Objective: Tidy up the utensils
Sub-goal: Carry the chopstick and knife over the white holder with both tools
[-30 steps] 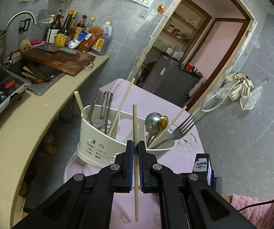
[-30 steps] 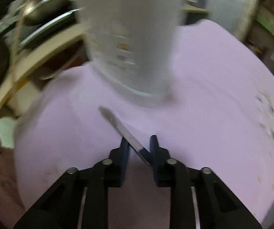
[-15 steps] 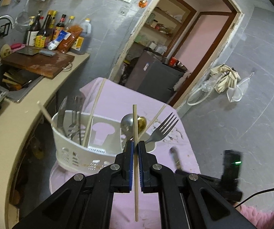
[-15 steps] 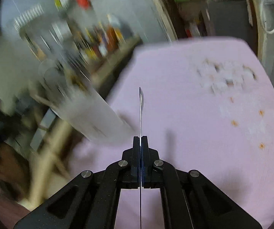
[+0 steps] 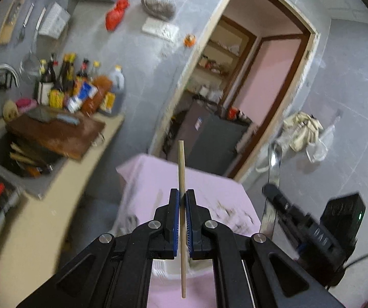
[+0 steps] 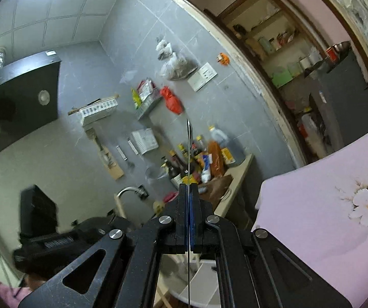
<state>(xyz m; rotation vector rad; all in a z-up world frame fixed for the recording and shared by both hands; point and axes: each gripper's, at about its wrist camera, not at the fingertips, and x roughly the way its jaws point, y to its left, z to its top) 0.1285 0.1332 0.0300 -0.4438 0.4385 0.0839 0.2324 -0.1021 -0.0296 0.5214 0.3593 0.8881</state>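
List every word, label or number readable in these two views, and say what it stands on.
None can be read.
Sauce bottle labels: blurred.
Sticker on dark grey cabinet: too small.
Raised lettering on black right tongs: illegible.
White wall panel: no legible print.

Open air ahead above the pink-covered table (image 5: 209, 187); counter (image 5: 63, 192) crowds its left.

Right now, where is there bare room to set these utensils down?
The pink cloth is bare between its near corner and the flower print. The beige counter is free between the sink and the table. Crowded: the cutting board and bottles at the counter's far end.
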